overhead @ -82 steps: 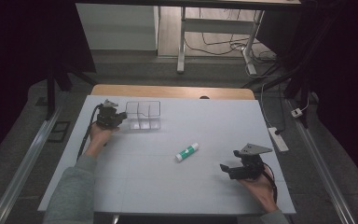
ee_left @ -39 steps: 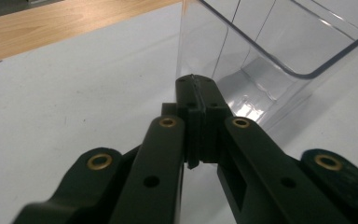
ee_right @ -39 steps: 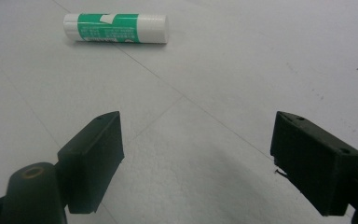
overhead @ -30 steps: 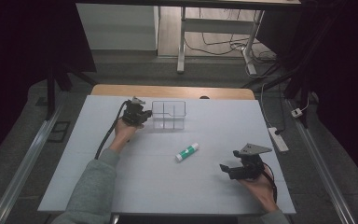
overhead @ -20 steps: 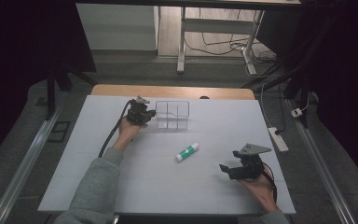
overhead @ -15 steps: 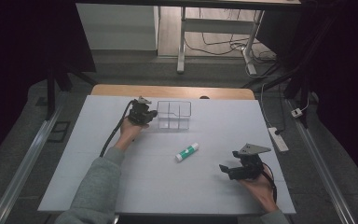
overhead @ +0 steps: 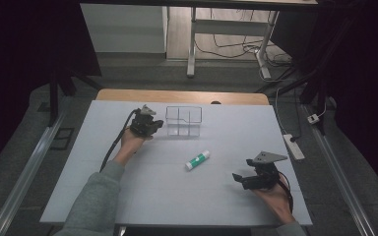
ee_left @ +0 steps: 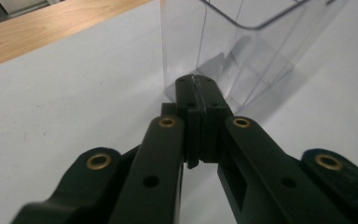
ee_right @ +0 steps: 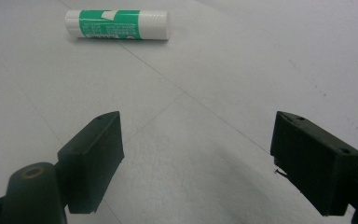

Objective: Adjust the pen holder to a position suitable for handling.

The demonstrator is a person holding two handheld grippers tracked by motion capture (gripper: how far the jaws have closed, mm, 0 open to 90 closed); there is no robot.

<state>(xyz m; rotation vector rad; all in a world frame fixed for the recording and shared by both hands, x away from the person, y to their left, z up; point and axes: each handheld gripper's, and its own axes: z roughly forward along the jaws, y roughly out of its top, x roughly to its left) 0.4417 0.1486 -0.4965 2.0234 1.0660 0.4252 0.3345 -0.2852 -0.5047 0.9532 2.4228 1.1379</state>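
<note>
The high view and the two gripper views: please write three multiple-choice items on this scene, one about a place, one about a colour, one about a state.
1. Where does the glue stick lie?
A. inside the clear box
B. on the table, between the two grippers
C. in the right gripper

2. Which colours has the glue stick's body?
A. green and white
B. red and black
C. all blue

3. How do the jaws of the right gripper stand?
A. shut on the stick
B. shut on nothing
C. open, with nothing between them

Key: 1 B, it rests on the white table, apart from the clear box; 2 A, the right gripper view shows its green label and white ends; 3 C, bare table shows between them.
</note>
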